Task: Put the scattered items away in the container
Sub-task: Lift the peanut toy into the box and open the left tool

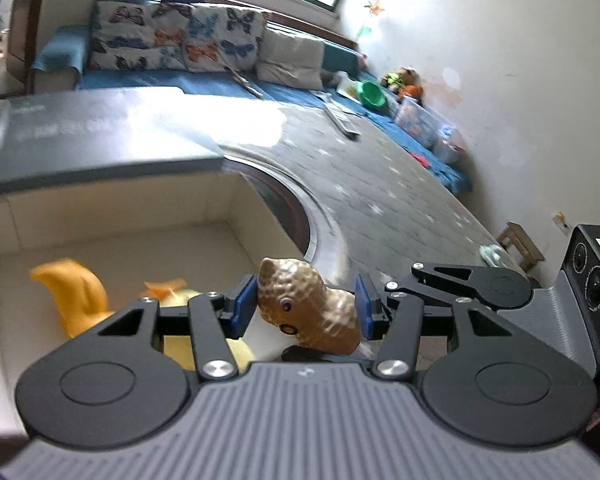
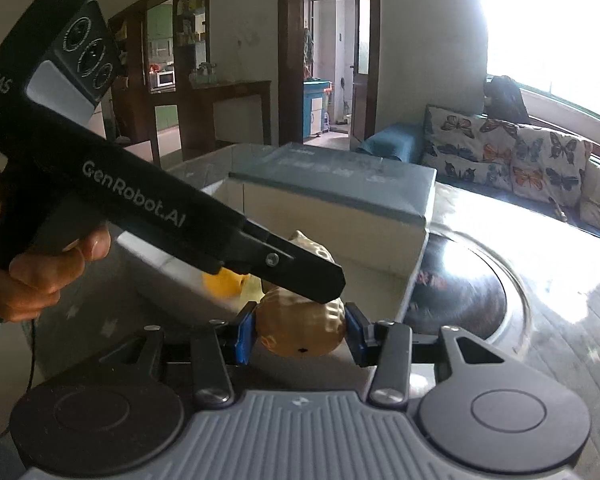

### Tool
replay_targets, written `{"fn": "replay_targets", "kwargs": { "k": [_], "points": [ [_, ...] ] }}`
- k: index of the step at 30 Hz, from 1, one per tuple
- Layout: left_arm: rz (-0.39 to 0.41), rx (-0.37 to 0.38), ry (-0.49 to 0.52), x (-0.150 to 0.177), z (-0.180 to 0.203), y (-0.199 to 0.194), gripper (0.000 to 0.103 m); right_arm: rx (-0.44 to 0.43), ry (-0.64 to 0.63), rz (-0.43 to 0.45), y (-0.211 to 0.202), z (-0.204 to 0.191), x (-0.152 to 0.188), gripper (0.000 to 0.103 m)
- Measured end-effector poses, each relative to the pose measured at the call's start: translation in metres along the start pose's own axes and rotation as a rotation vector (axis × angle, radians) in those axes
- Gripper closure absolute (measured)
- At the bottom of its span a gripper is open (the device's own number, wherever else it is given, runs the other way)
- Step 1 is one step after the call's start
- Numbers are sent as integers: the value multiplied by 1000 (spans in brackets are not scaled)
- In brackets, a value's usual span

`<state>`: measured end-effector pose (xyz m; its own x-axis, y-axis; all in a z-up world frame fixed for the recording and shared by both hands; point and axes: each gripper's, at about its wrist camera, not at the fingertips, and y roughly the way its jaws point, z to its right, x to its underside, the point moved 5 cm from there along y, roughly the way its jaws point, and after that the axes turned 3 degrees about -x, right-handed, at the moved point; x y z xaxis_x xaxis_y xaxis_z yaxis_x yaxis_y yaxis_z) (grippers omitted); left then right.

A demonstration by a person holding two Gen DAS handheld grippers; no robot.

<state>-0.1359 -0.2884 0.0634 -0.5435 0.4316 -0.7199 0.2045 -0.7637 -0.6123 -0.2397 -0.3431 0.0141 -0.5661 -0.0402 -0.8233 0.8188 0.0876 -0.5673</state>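
Observation:
A brown peanut-shaped toy (image 1: 300, 300) with small eyes sits crosswise between the blue pads of my left gripper (image 1: 309, 306), which is shut on it just above the box. In the right wrist view the same kind of peanut toy (image 2: 300, 330) is clamped between the pads of my right gripper (image 2: 300, 330). The left gripper's black finger (image 2: 320, 280) lies across its top, so both grippers seem to hold one toy. The open cream box (image 1: 236, 200) lies below, with a yellow-orange toy (image 1: 80, 296) in it.
The box's dark grey lid (image 1: 100, 136) stands open at the back. The box rests on a patterned round table (image 1: 380, 168) with a dark turntable (image 1: 288, 208). A remote (image 1: 342, 120) lies far across. A sofa with butterfly cushions (image 1: 172, 36) is behind. A hand (image 2: 40, 276) holds the left gripper.

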Motion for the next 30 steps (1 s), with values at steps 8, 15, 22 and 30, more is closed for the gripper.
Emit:
{"fn": "replay_targets", "kwargs": {
  "k": [8, 15, 22, 30],
  "points": [
    [-38, -43, -71, -29, -52, 34, 51, -7, 25, -60, 62, 18, -30, 58],
    [-83, -46, -131, -35, -82, 67, 50, -4, 71, -133, 105, 39, -36, 58],
    [-92, -48, -154, -31, -95, 77, 50, 9, 82, -170, 118, 45, -27, 58],
    [-69, -96, -117, -28, -94, 71, 50, 22, 81, -178, 116, 44, -26, 57]
  ]
}}
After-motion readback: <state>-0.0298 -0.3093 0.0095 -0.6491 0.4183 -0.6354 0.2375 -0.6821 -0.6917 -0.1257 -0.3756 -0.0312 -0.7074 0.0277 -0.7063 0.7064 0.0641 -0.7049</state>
